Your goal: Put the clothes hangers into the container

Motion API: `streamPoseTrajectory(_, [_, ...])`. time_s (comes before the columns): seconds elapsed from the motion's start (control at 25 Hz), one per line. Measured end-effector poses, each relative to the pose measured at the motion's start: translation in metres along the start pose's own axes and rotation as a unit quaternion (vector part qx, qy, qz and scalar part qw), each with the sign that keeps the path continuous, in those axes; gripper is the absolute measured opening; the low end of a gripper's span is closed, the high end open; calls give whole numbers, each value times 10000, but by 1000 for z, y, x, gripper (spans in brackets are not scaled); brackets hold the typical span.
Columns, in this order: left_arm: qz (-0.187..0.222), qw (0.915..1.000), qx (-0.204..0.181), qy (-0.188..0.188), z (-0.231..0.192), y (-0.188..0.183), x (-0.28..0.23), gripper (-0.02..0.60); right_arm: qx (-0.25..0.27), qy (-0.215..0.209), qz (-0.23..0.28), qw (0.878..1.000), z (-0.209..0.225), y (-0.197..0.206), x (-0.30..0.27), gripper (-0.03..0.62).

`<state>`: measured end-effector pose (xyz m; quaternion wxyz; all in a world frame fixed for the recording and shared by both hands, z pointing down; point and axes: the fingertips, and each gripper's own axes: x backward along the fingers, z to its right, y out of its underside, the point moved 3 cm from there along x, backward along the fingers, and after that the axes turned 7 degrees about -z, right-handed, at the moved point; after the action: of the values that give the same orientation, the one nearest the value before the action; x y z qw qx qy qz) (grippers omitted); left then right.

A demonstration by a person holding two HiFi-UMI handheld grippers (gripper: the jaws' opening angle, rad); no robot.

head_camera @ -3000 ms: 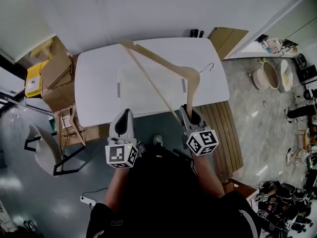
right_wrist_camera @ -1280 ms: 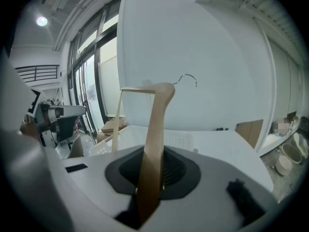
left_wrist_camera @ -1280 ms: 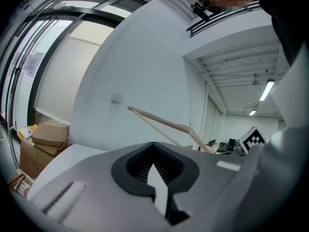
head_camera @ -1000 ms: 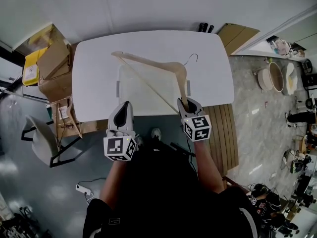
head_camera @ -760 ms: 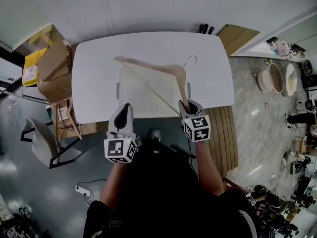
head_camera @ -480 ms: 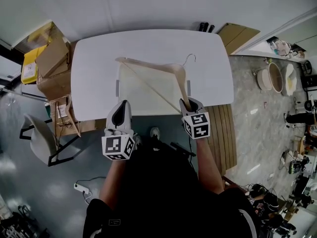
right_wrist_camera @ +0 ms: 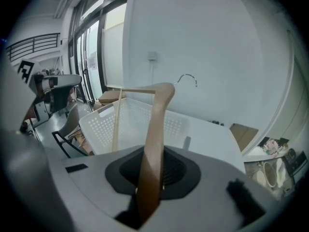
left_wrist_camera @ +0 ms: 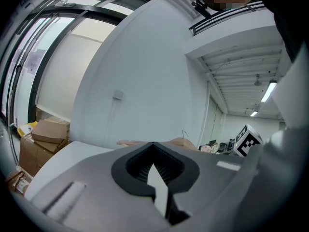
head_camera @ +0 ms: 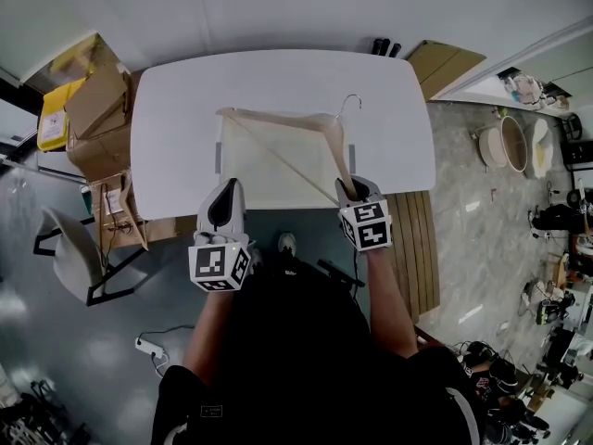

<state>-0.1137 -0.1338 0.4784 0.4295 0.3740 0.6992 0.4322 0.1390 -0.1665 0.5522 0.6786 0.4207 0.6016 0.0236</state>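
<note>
A wooden clothes hanger [head_camera: 278, 119] with a metal hook [head_camera: 350, 100] hangs over the white perforated basket [head_camera: 219, 156], which stands on the white table [head_camera: 176, 91]. My right gripper [head_camera: 347, 189] is at the table's near edge, shut on the end of one hanger arm. In the right gripper view the hanger [right_wrist_camera: 157, 120] rises from between the jaws [right_wrist_camera: 149, 180], above the basket [right_wrist_camera: 104, 124]. My left gripper [head_camera: 227, 197] hovers at the near edge, left of the basket, shut on nothing. In the left gripper view [left_wrist_camera: 154, 170] the hanger [left_wrist_camera: 181, 142] shows beyond the jaws.
Cardboard boxes [head_camera: 97, 109] are stacked left of the table, with a grey chair [head_camera: 69, 258] below them. A wooden slatted panel [head_camera: 412, 248] lies on the floor at the right. More clutter lines the right wall.
The hanger has swung down from pointing far up-left and now lies flatter across the basket. My right gripper has rolled slightly. The left gripper has stayed in place.
</note>
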Motion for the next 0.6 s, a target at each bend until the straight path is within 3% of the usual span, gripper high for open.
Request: streamPoseTrajectory(0.6, [-62, 9999, -21, 86, 5, -2, -5, 6, 172, 66, -404, 9990, 7, 8, -1, 64])
